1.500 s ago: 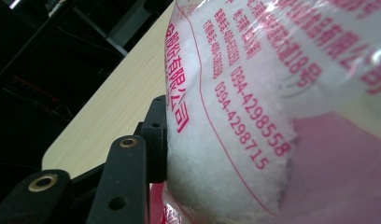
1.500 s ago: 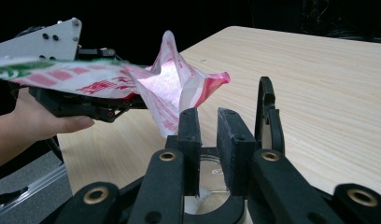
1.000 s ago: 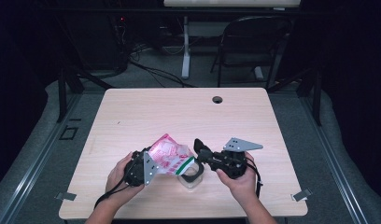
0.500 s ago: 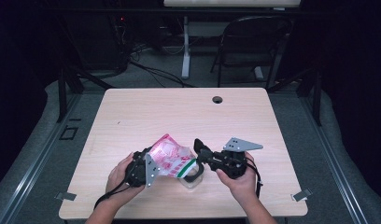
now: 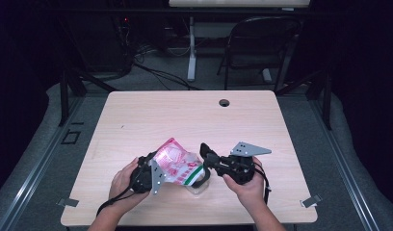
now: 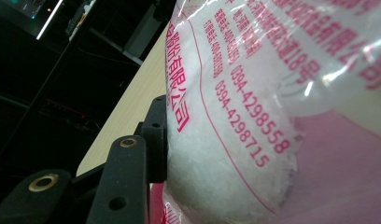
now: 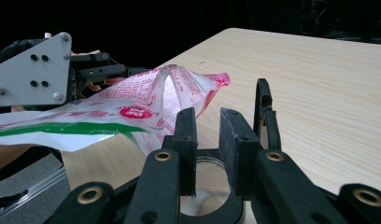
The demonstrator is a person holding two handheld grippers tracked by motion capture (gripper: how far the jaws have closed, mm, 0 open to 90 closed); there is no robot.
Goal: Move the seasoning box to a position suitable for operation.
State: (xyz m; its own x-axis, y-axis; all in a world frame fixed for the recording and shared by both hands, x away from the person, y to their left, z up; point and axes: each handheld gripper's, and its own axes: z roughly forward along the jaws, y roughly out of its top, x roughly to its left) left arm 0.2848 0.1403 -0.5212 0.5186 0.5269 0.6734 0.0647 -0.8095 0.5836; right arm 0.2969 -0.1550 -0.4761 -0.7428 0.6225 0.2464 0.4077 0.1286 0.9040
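Holding a clear plastic bag of white granules, printed in pink with a green stripe near its mouth, I have my left gripper clamped on its lower part. In the left gripper view one black jaw presses straight into the bulging side of the bag, so the jaws stand partly open around it and grip it. The bag lies tilted above the near middle of the wooden table, its mouth end hanging over a small clear jar that sits on the table between my two hands.

My right gripper sits just right of the bag, pointing towards it. Its jaws have just been opening. In the right gripper view a narrow gap shows between the two pads with nothing pinched there, and the round rim of the jar lies below them. A black ring seems to rest around the jar's mouth, though I cannot tell whether the jaws touch it.
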